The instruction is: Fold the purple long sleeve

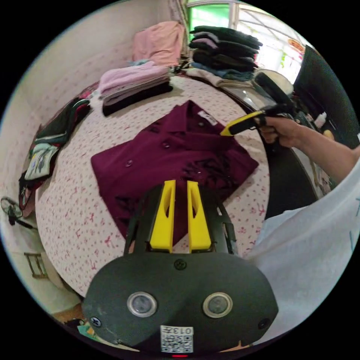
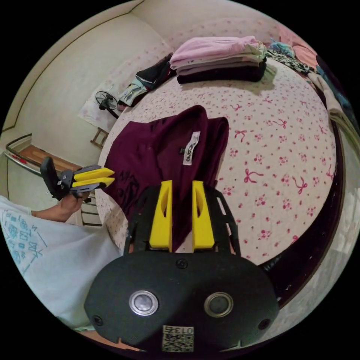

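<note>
A bed (image 1: 75, 213) with a pale sheet printed in small red bows takes up the centre of both views. On it, in the middle of the left gripper view, lies the purple long sleeve (image 1: 165, 165), already folded into a rough rectangle with its buttoned front up and collar toward the top of the frame. In the right gripper view the same shirt (image 2: 157, 150) sits left of centre, its white neck label showing. A folded stack of pink and dark clothes (image 1: 131, 84) rests on the sheet at upper left of the left gripper view, well apart from the shirt; it appears at top centre of the right gripper view (image 2: 219, 60). A taller dark pile (image 1: 225, 47) stands at the top.

The left gripper (image 1: 180, 185) hangs above the shirt's near edge, its yellow jaws a narrow gap apart and holding nothing. The right gripper (image 2: 182, 185) hovers over the shirt likewise, jaws slightly parted and empty. A hand (image 1: 281, 131) holds it at the right.
</note>
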